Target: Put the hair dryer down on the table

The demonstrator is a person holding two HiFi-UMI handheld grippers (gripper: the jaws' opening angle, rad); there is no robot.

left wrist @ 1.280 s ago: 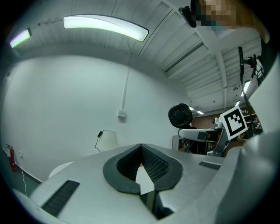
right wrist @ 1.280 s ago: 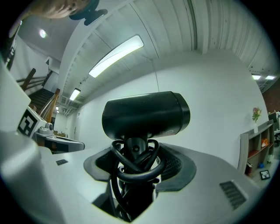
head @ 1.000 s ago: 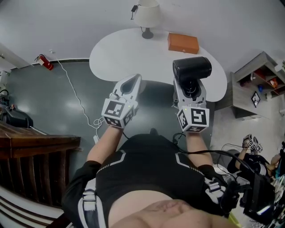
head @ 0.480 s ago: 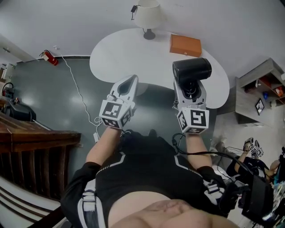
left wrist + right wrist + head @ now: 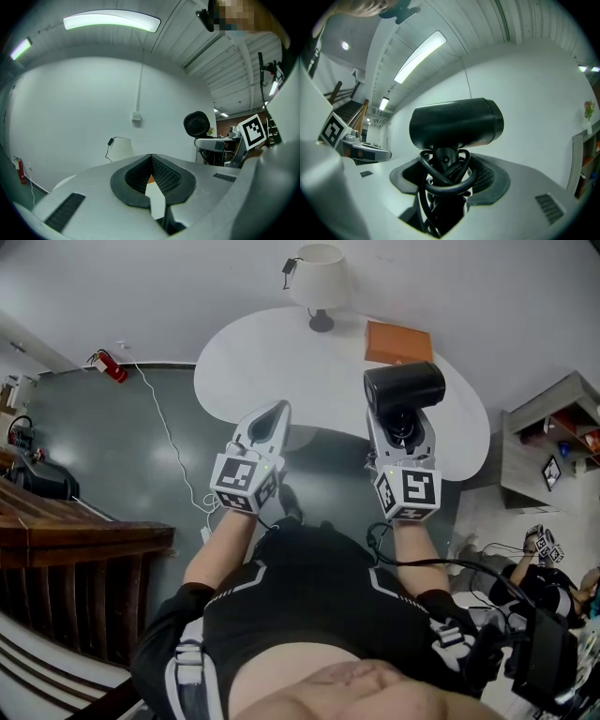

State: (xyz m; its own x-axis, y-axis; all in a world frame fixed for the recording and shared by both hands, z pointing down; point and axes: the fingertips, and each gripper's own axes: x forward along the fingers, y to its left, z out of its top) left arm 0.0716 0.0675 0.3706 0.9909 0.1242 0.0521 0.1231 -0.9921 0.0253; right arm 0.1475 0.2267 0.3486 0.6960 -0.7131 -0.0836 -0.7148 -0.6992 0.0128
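Head view: the hair dryer (image 5: 404,388) is held upright by the right gripper (image 5: 401,432), off the white table (image 5: 262,362) and near its front edge. Left gripper view: the left gripper (image 5: 151,161) is seen closed, with nothing between its jaws. Right gripper view: the cord-wrapped handle (image 5: 443,174) is clamped between the jaws

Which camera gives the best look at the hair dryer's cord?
The right gripper view: the black cord sits close up, looped round the hair dryer handle in the right gripper. The head view shows mostly the dryer's barrel from above; the left gripper view shows only its grille end.
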